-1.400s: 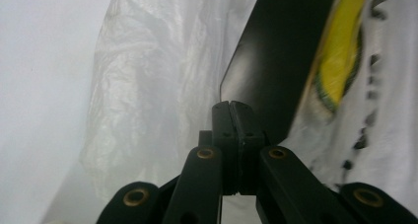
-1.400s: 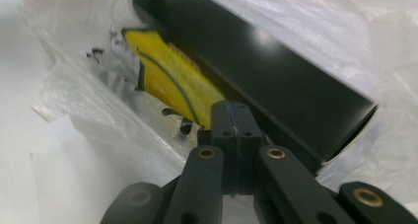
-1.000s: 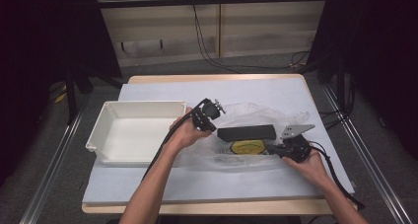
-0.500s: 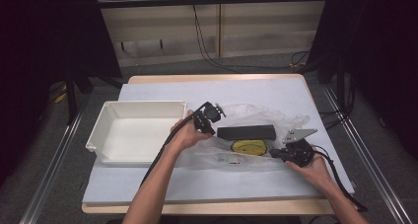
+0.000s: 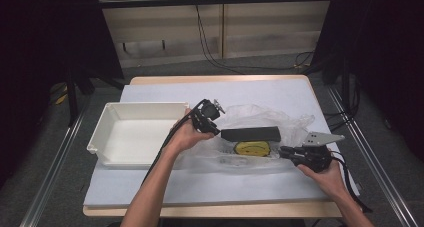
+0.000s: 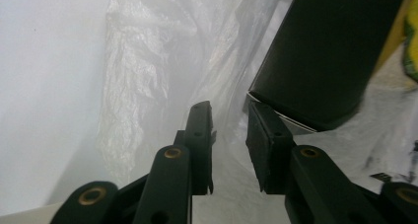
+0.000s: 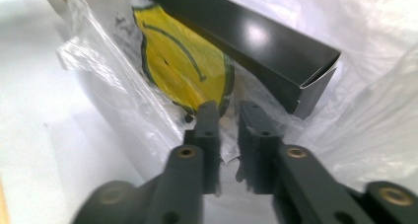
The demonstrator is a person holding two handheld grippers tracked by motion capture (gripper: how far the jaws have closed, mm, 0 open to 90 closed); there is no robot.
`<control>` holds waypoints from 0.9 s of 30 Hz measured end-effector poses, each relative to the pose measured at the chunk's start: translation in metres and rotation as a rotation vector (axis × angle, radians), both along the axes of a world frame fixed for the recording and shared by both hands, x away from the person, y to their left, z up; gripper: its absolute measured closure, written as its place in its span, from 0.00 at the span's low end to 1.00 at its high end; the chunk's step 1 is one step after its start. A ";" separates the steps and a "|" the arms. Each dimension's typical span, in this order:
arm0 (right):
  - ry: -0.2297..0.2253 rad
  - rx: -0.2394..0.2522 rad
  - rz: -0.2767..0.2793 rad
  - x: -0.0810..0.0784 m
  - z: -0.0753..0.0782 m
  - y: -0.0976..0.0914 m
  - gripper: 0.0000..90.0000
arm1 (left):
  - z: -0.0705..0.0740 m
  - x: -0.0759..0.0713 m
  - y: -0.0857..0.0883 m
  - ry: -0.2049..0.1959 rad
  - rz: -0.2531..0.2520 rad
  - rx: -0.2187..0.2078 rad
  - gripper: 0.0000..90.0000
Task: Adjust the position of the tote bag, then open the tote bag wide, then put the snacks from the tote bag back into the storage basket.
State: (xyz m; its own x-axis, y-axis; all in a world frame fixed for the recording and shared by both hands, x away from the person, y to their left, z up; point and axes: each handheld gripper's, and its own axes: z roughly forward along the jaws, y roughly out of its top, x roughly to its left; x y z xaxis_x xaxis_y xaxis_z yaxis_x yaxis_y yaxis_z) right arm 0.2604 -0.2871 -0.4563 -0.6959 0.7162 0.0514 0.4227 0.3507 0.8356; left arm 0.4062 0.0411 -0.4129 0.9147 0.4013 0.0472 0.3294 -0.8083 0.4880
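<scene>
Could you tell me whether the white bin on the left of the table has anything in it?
Empty. In the high view the white bin shows only its bare white floor, while the black box lies apart on the clear plastic bag.

Table brightly lit, surroundings dark; both gripper views blurred, with glare.

One bag (image 5: pixel 260 129), one box (image 5: pixel 251 133), one tray (image 5: pixel 135 134)
</scene>
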 end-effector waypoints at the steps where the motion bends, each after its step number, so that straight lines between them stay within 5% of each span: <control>1: 0.004 0.014 -0.001 -0.003 0.001 -0.001 0.81 | 0.002 -0.002 0.001 -0.005 -0.004 -0.016 0.75; 7: -0.007 0.054 0.006 -0.023 0.005 -0.002 0.68 | 0.016 -0.008 0.006 -0.046 -0.016 -0.135 0.64; 10: -0.011 0.048 0.022 -0.034 0.005 0.000 0.71 | 0.020 -0.010 0.006 -0.035 -0.038 -0.183 0.64; 20: 0.012 0.072 0.012 -0.062 -0.003 -0.001 0.65 | 0.016 -0.015 -0.006 -0.044 -0.135 -0.170 0.65; 27: 0.022 0.084 0.021 -0.064 -0.007 0.000 0.61 | 0.014 -0.010 -0.018 -0.046 -0.155 -0.153 0.63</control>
